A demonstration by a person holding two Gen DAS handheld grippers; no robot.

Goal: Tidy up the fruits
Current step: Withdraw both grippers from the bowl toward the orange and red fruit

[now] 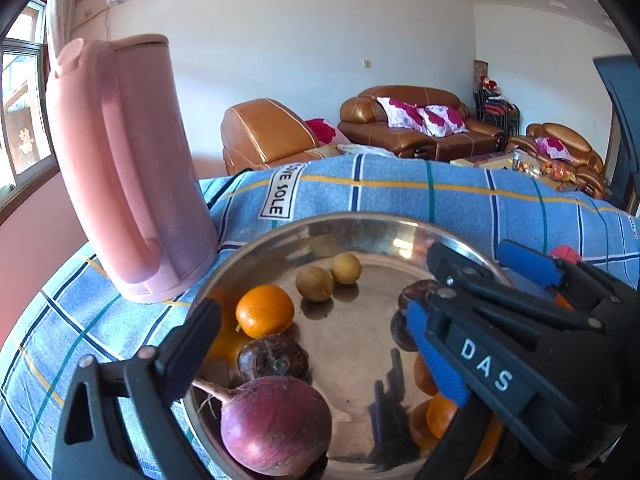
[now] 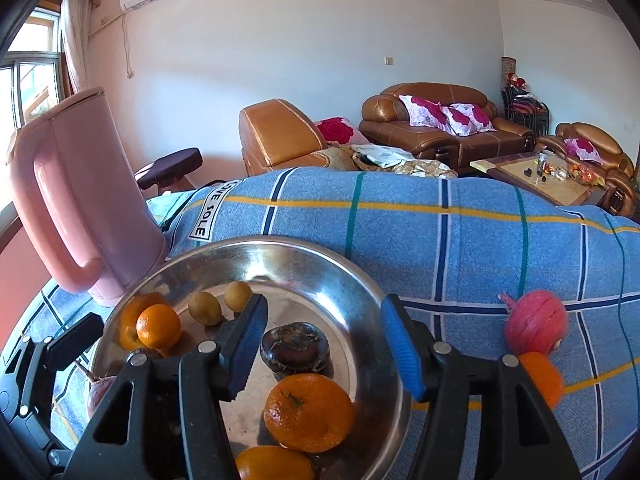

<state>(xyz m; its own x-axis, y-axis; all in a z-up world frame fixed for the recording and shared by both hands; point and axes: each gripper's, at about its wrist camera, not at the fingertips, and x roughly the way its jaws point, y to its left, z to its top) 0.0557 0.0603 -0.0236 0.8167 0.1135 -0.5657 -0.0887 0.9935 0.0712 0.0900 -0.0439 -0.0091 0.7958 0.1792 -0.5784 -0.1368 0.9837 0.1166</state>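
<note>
A steel bowl (image 2: 360,292) on a blue plaid cloth holds most of the produce: two small yellow-brown fruits (image 2: 205,308) side by side at the back, an orange (image 2: 159,327) near the left wall, a dark chestnut-like fruit (image 2: 295,346) at centre, a larger orange (image 2: 309,412) just in front of it. A purple onion (image 1: 276,426) lies against the near-left rim. Outside, right of the bowl, a pink onion (image 2: 536,322) rests on the cloth.

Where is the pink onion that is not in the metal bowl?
In the right wrist view the pink onion lies on the blue plaid cloth, right of the steel bowl and just behind an orange.
</note>
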